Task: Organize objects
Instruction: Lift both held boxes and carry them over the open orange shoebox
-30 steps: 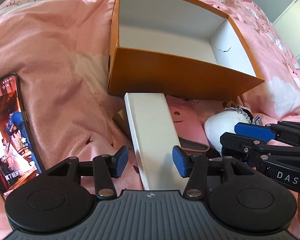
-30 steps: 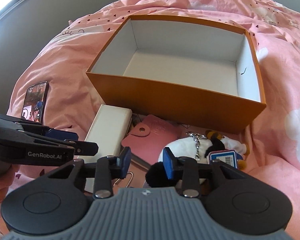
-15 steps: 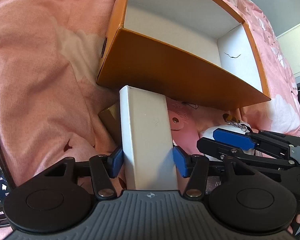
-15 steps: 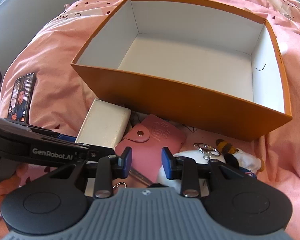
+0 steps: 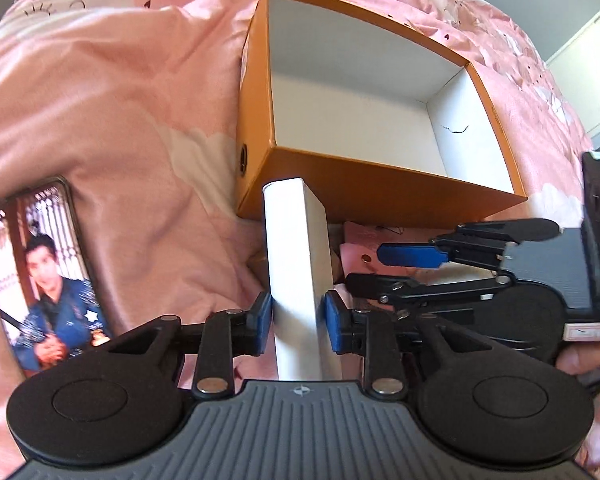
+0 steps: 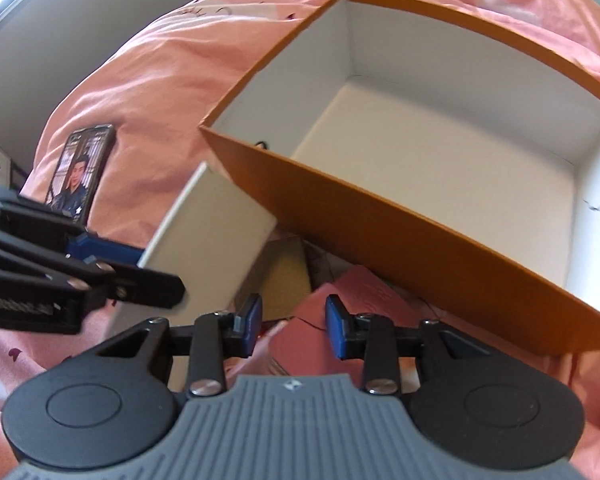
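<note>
My left gripper is shut on a long white box and holds it raised and tilted in front of the open orange box. The white box also shows in the right wrist view, gripped by the left gripper's fingers. My right gripper is open and empty, above a pink card wallet that lies beside the orange box. The orange box's white inside is bare. The right gripper also shows in the left wrist view, over the pink wallet.
A phone with a lit screen lies on the pink blanket to the left; it also shows in the right wrist view. A flat tan item lies under where the white box was. Grey wall stands behind the bed.
My left gripper closed on the white box and lifted it off the blanket. My right gripper rose and swung left away from the plush keychain, which has left its view.
</note>
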Demonstrator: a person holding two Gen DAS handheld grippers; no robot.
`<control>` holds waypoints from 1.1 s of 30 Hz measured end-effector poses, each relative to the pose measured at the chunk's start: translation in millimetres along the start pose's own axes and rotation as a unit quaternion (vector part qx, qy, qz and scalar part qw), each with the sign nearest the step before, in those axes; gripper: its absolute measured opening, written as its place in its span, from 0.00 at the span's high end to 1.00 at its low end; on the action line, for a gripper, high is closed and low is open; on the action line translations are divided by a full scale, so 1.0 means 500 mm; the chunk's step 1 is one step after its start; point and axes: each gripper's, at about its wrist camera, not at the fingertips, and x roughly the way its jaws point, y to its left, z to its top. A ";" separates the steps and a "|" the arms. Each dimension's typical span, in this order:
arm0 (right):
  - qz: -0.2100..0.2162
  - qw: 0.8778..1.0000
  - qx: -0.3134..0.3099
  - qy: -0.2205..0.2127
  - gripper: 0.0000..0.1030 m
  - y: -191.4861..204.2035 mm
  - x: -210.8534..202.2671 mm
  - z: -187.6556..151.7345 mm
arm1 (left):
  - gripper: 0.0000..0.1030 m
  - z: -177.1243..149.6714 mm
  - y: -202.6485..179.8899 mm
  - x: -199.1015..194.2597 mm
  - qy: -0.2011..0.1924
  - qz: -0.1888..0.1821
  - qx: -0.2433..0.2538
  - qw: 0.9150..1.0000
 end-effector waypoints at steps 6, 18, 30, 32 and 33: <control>-0.002 0.998 -0.063 0.009 0.42 0.027 0.048 0.022 | 0.68 0.023 -0.008 0.028 0.025 0.021 0.020 0.999; 0.035 0.988 -0.144 0.053 0.42 0.036 0.136 0.038 | 0.64 0.053 0.033 0.094 0.060 0.009 -0.059 0.996; 0.053 0.989 -0.120 0.068 0.26 0.040 0.151 0.057 | 0.65 0.040 0.052 0.032 0.011 0.038 -0.048 0.998; 0.051 0.990 -0.109 0.069 0.24 0.041 0.157 0.061 | 0.65 0.040 0.051 0.028 0.003 0.048 -0.046 0.998; 0.049 0.991 -0.103 0.068 0.24 0.040 0.160 0.062 | 0.65 0.038 0.052 0.025 -0.001 0.050 -0.045 0.998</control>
